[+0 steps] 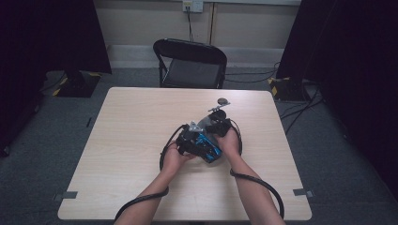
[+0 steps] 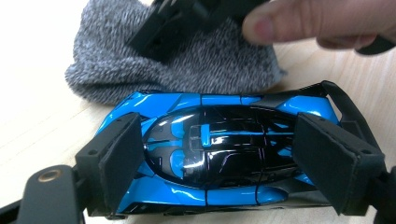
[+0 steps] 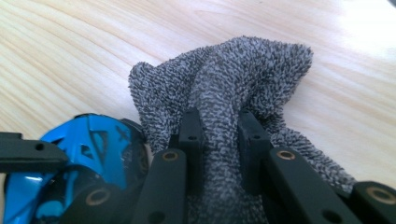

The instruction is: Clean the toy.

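The left gripper (image 2: pixel 212 158) straddles a toy car (image 2: pixel 219 154) with a glossy shell, bright blue panels around a black, glassy canopy, low and wedge-shaped like a racing model. Its two black jaws carry flat foam-faced pads (image 2: pixel 119 158), matte and slightly pitted. They stand wide, one at each end of the car and close against the bodywork; whether the pads actually press on it I cannot tell. The car lies on the pale wood-grain table (image 2: pixel 28 93), right between the jaws.

Just beyond the car, on the far side from the left gripper, sits a grey cloth (image 2: pixel 187 65), a nubbly, speckled terry weave bunched into a soft heap and touching the car's far flank.

The right gripper (image 3: pixel 218 140) has its jaws nearly closed, pinching a raised ridge of the cloth (image 3: pixel 224 88) between the narrow black pads; the fabric gathers into folds around the pinch. To the left of its jaws, the car's blue nose (image 3: pixel 88 140) rests against the cloth.

From above, both hands meet near the table's middle, the left gripper (image 1: pixel 190 139) and right gripper (image 1: pixel 218 125) close together over the car (image 1: pixel 209 149).

No lettering or brand can be read on any of these things.
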Action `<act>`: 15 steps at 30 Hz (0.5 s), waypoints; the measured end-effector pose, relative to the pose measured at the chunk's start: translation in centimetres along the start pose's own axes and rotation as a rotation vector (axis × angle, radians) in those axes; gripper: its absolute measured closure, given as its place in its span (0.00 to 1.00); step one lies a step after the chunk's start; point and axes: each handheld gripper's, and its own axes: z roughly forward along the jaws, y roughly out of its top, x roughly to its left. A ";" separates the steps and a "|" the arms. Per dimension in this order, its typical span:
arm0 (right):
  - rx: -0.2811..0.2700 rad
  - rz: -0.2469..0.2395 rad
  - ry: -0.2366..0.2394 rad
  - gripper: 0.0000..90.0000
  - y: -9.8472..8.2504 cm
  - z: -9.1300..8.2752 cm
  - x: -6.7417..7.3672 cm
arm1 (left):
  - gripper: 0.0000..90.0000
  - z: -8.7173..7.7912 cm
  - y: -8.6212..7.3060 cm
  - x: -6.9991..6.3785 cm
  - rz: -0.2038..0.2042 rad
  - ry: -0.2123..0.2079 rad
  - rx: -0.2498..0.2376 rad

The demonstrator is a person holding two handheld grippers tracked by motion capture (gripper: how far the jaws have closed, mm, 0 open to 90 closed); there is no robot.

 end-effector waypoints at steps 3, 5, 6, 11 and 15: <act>0.019 -0.014 0.012 0.84 0.0 0.1 0.2 | 0.19 0.0 0.1 0.0 0.000 0.000 0.006; 0.023 -0.015 0.024 0.84 -0.1 0.1 0.2 | 0.18 0.0 0.0 0.0 0.004 -0.002 0.002; 0.023 -0.022 0.027 0.84 -0.1 0.0 0.2 | 0.18 0.0 0.0 0.1 0.002 -0.003 0.000; 0.020 -0.031 0.054 0.84 -0.6 -0.2 0.0 | 0.18 0.1 0.1 0.1 0.003 -0.003 -0.002; 0.030 -0.066 0.060 0.84 -0.7 -0.5 0.0 | 0.18 0.0 0.1 0.1 0.003 -0.008 0.007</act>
